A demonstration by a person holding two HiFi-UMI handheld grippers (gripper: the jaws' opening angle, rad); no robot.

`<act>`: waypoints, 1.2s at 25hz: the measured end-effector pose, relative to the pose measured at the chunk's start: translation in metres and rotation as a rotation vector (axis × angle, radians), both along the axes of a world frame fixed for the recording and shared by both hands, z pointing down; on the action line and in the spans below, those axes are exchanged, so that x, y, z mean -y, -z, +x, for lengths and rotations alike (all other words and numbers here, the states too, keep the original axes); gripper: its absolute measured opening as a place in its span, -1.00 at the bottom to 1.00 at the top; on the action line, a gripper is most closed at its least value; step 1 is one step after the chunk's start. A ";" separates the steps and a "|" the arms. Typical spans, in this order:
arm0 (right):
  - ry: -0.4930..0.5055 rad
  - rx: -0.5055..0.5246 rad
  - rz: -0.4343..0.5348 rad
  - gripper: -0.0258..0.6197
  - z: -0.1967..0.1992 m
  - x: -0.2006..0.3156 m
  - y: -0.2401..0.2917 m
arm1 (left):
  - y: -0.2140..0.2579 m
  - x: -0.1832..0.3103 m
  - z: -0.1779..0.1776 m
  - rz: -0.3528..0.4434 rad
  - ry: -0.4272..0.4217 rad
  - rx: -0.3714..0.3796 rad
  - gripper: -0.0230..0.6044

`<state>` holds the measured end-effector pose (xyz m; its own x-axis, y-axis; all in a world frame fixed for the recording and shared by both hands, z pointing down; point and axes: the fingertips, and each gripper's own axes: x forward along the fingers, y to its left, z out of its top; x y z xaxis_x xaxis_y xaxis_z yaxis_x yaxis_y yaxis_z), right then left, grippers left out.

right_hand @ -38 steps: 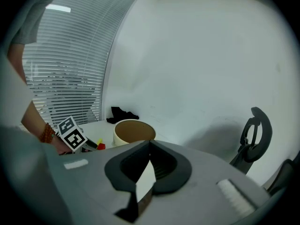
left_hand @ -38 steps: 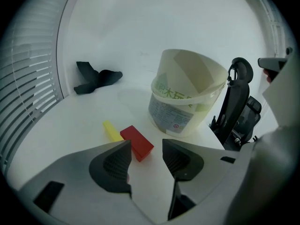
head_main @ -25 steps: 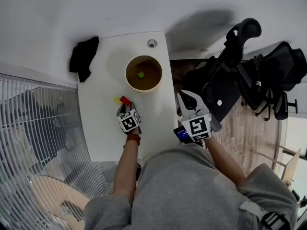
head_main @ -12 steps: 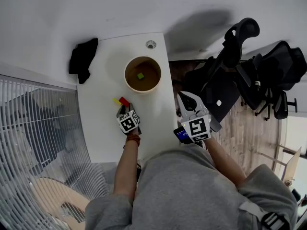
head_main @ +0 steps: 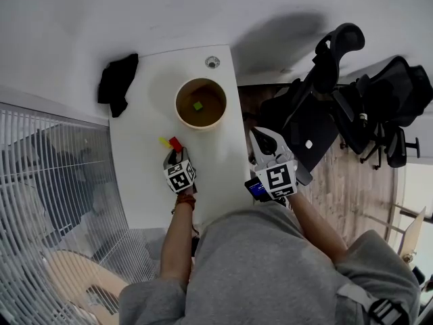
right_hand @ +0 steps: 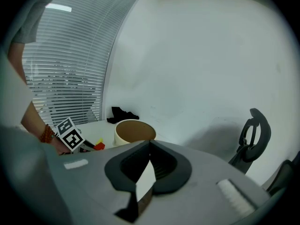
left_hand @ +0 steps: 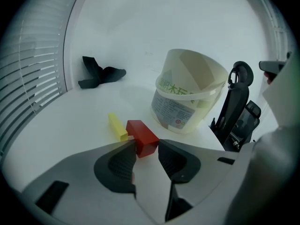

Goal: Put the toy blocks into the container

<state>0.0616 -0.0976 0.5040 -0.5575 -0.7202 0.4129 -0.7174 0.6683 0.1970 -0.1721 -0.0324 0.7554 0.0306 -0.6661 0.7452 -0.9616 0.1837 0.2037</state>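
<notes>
Red block [left_hand: 142,137], white table [head_main: 142,181], office chairs [head_main: 379,107]

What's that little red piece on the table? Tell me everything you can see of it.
The red block is a small rectangular brick, plain, matte and solid-looking. It lies flat on the white table, seemingly touching a yellow block at its far corner, just short of the tub. Its near end sits between the jaws of the left tool, which have just been closing around it; no firm grip shows.
</notes>
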 end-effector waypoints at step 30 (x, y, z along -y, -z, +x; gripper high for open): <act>0.021 0.010 0.034 -0.89 -0.005 -0.011 0.012 | 0.078 -0.025 0.021 0.221 -0.207 0.010 -0.46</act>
